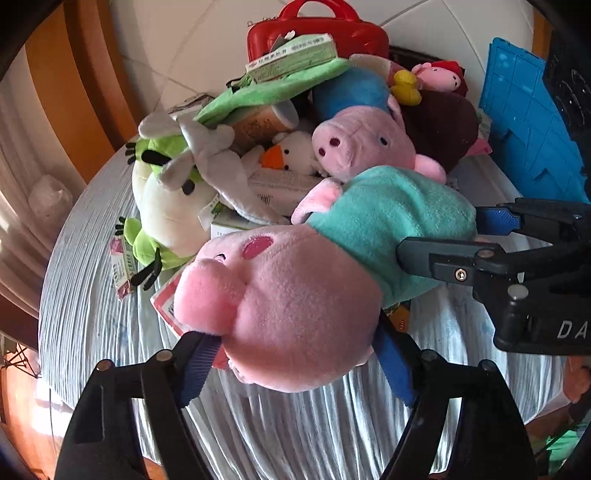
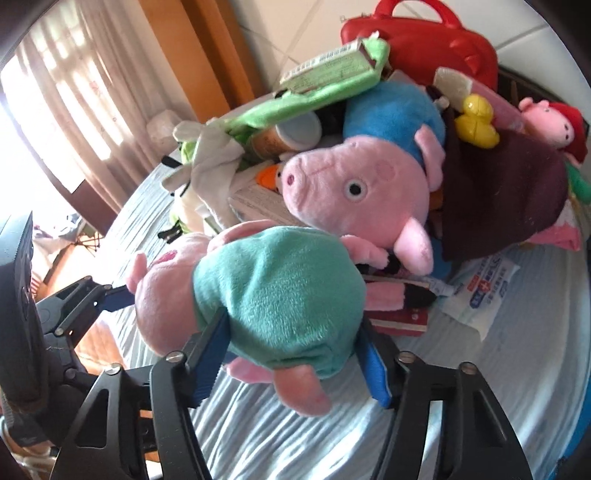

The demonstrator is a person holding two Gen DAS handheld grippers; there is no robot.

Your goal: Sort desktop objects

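Gripping: both claws are closed on one plush pig in a teal dress [image 1: 295,295], held above the table.
Left gripper [image 1: 299,363]: its blue-padded fingers [image 1: 199,363] press the pig's pink head from both sides; jaws narrowed onto the head.
Right gripper [image 2: 295,354]: its blue pads sit against the teal body, one on each flank, near the pig's legs; jaws drawn in on the toy.
Right gripper seen from the left wrist view: it enters from the right edge and clamps the dress end of the pig.
Left gripper seen from the right wrist view: it reaches in from the left edge to the pig's head.
Held pig's position: in front of the pile, head towards the left gripper, dress towards the right gripper.
Table cover [image 1: 295,424]: pale, ribbed blue-grey cloth beneath the held toy.
Just behind the held pig: a second plush pig in a blue top [image 1: 364,142], lying on the pile with its snout to the left.
Left of the pile: a green and white plush bird [image 1: 166,206] with a grey cloth [image 1: 218,162] draped on it.
Middle of the pile: a white plush with an orange beak [image 1: 291,153] and a tan cylindrical container [image 1: 262,123] under a green cloth [image 1: 266,92].
Top of the pile: a green and white box [image 1: 291,57], a yellow toy duck [image 1: 406,88], a small pig with a red hat [image 1: 441,75], a dark brown cloth [image 1: 439,129].
Far side: a red carrying case [image 1: 317,31].
Right side: a blue gridded mat [image 1: 528,129].
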